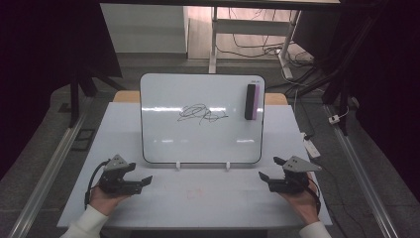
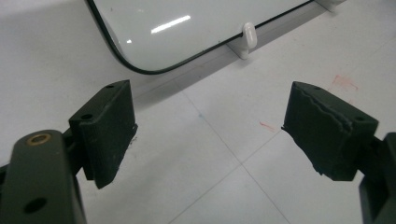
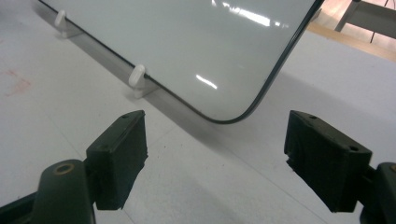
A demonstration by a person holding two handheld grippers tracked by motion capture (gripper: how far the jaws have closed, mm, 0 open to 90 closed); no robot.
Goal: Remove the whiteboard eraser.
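So the whiteboard (image 1: 200, 119) stands propped on its little white feet (image 1: 178, 165) toward the middle of the table (image 1: 208, 203), and everything else sits relative to it; there's a black scribble (image 1: 200, 114) near the board's centre, and the eraser (image 1: 251, 101) is stuck up near the board's top right corner, well apart from both hands. The left gripper (image 1: 144, 181) rests on the table just in front of the board's lower left corner; the right gripper (image 1: 265, 177) is in front of the lower right corner; both have their jaws spread wide with nothing between them, which both gripper views show too. Judging by that, the wipe-off job hasn't really begun; scribble untouched, eraser not picked up; what's left is basically all of it: reach for the eraser, grab it, rub out the marks.
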